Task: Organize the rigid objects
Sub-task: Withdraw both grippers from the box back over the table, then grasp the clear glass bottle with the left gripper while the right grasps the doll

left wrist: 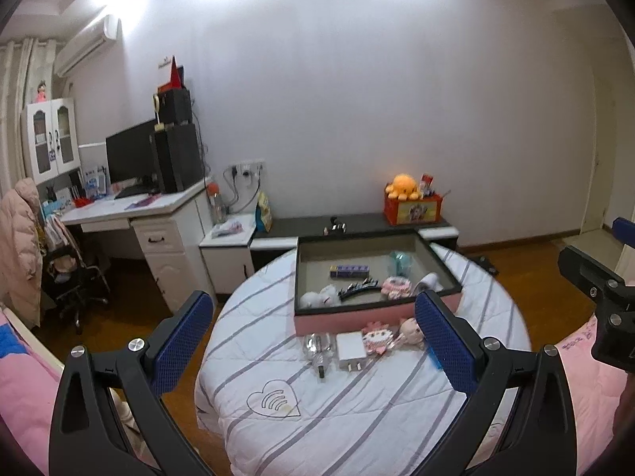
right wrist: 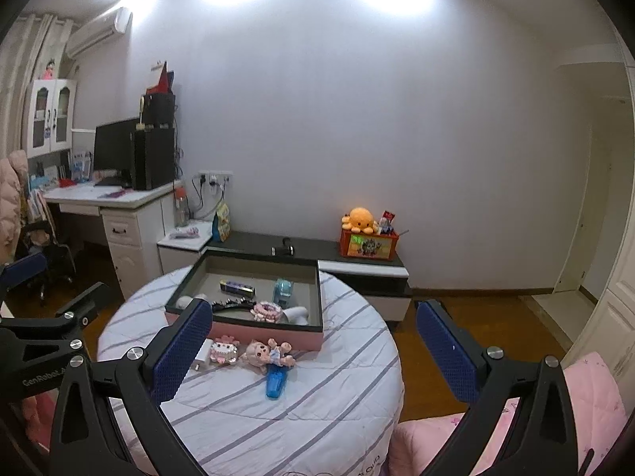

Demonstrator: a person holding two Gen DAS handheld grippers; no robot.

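**Both grippers open above the round table**

While both grippers hover over the table (left wrist: 357, 416), neither holds anything. The left gripper (left wrist: 313, 341) has its blue pads spread wide, with nothing between them. The right gripper (right wrist: 313, 347) is likewise spread wide and empty; its body also shows at the right edge of the left view.

Table: round, covered by a white striped quilt.

Tray (left wrist: 373, 315): pink outer wall, dark rim, set on the far half of the table. Contents:
- purple box (left wrist: 350, 271), toward the back
- teal bottle (left wrist: 401, 261), right of the box
- white plush (left wrist: 319, 297), near-left corner
- black hair clip (left wrist: 359, 288), beside the plush
- pink scrunchie (left wrist: 395, 286), right of the clip
- white cylinder (left wrist: 428, 281), near-right corner

Items on the quilt, just outside the tray's near wall, in a row from left to right:
- clear bottle (left wrist: 319, 353), lying down
- white charger (left wrist: 351, 351), prongs toward the camera
- pink cartoon badge (left wrist: 376, 338)
- doll (right wrist: 268, 355), lying on its back
- blue clip (right wrist: 276, 382), just in front of the doll, touching it

Background: desk (left wrist: 131, 210) with monitor at left; low cabinet (left wrist: 317, 226) behind the table, carrying a red box (left wrist: 412, 210) topped by an orange plush (left wrist: 403, 185).
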